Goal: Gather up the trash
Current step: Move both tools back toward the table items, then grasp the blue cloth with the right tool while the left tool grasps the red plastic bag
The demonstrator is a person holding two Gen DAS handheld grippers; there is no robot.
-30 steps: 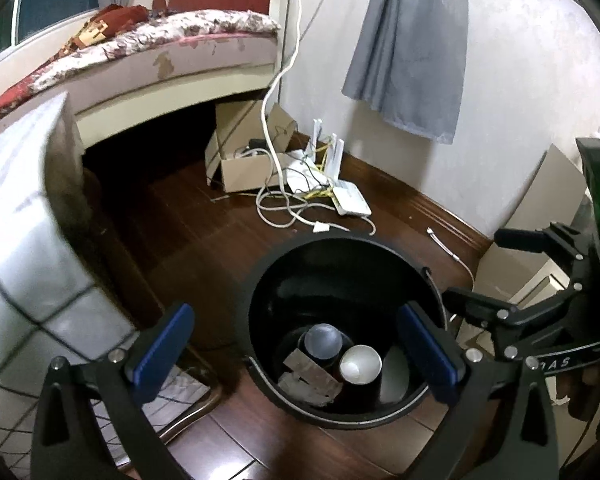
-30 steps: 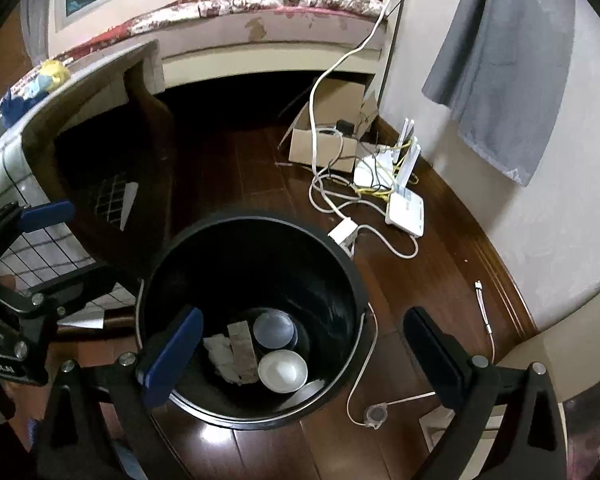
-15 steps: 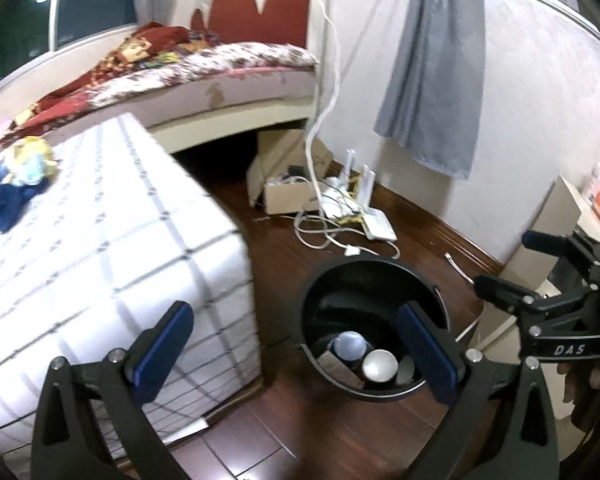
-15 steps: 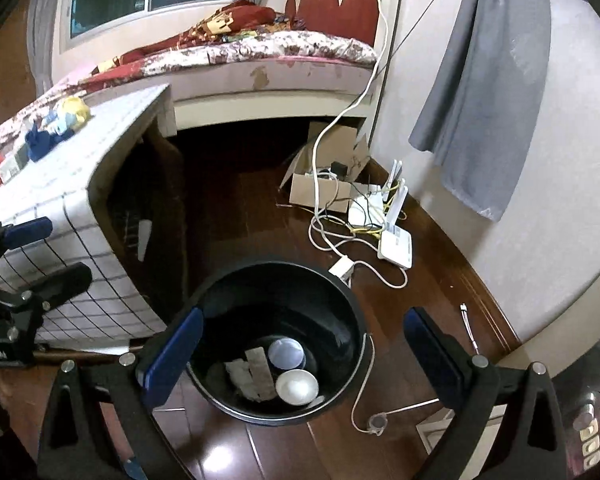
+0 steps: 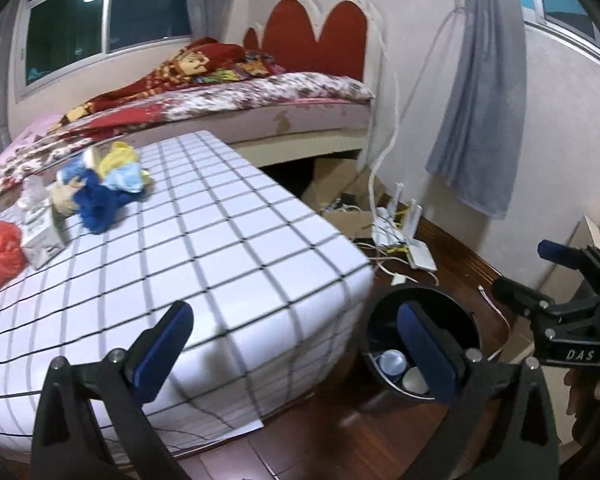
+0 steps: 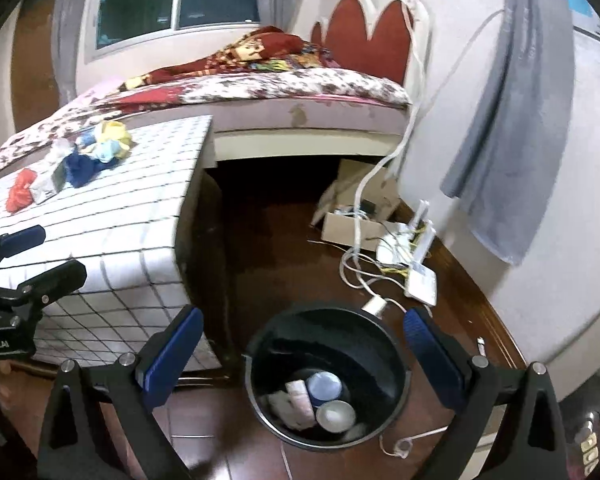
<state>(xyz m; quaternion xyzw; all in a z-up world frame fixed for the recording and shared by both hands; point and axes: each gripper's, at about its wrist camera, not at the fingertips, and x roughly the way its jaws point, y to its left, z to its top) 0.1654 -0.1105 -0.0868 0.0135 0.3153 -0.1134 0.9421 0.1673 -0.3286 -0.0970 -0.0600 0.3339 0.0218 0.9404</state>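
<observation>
A black trash bin stands on the wood floor beside the checked table; it holds two cups and scraps of paper, and shows in the left wrist view too. On the table lie a blue, yellow and pale crumpled pile, a small white carton and a red crumpled piece. My left gripper is open and empty, above the table's near corner. My right gripper is open and empty, high over the bin.
A bed runs along the back wall. A cardboard box, white routers and loose cables lie on the floor by the wall. A grey curtain hangs at the right.
Both grippers have risen and pulled back from the bin. The table top and the items on it have come into view. Both stay open and empty.
</observation>
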